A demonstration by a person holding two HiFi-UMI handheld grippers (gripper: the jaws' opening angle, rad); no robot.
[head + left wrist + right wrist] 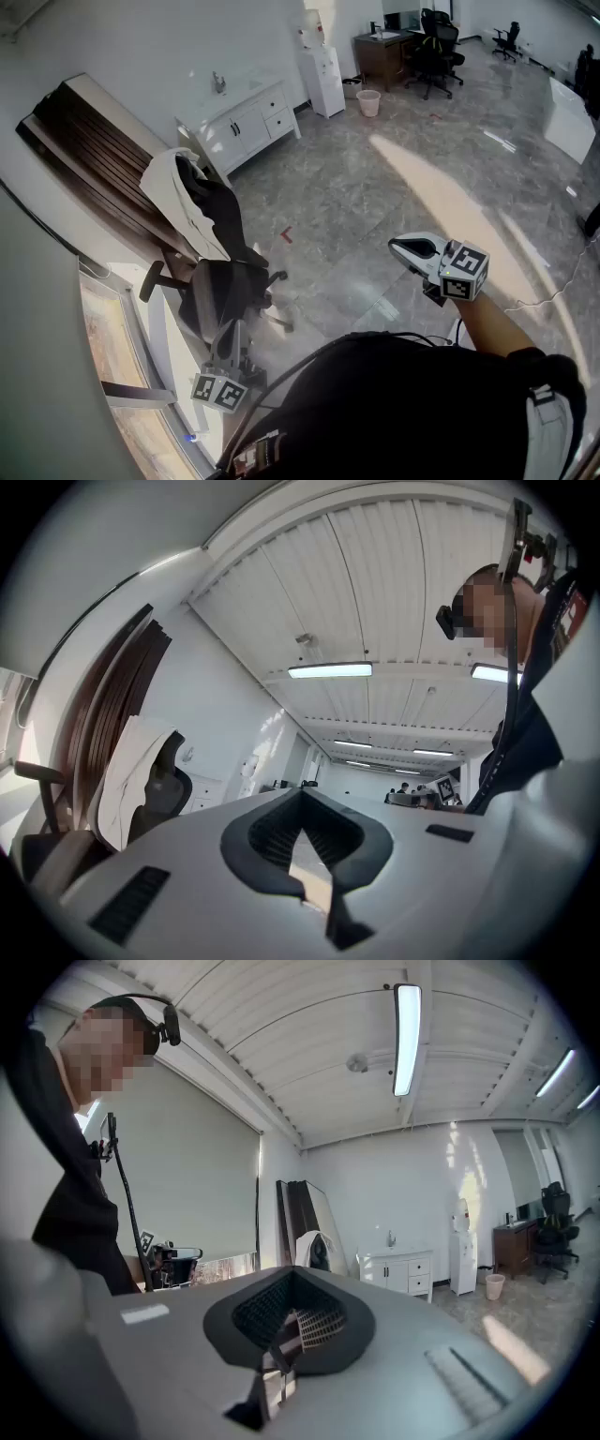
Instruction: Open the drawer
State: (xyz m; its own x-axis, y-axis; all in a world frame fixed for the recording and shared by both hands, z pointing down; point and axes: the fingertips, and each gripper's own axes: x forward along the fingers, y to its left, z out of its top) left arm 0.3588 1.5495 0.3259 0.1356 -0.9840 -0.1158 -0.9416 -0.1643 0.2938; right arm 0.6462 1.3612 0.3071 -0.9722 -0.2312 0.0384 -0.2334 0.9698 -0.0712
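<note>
Dark clothing on the person's chest fills the bottom of the head view, with a gripper held out on either side.

The drawers sit stacked at the right end of a white cabinet that stands against the far wall, well apart from both grippers across open grey floor. Their fronts lie flush with the cabinet doors beside them, so they are closed. A small tap stands on the cabinet top. In the right gripper view the same cabinet shows beyond the jaws, to the right of centre.

The right gripper is held level over the floor, its marker cube near the person's wrist. Its jaws are pressed together with nothing between them, as the right gripper view shows. The left gripper is low at the person's left, close to an office chair draped with a white garment and a dark jacket. Its jaws are also pressed together and empty.

Left of the cabinet, dark slatted wooden panels lean on the wall. To its right stand a white water dispenser and a small bin, then a desk with black chairs farther back.
</note>
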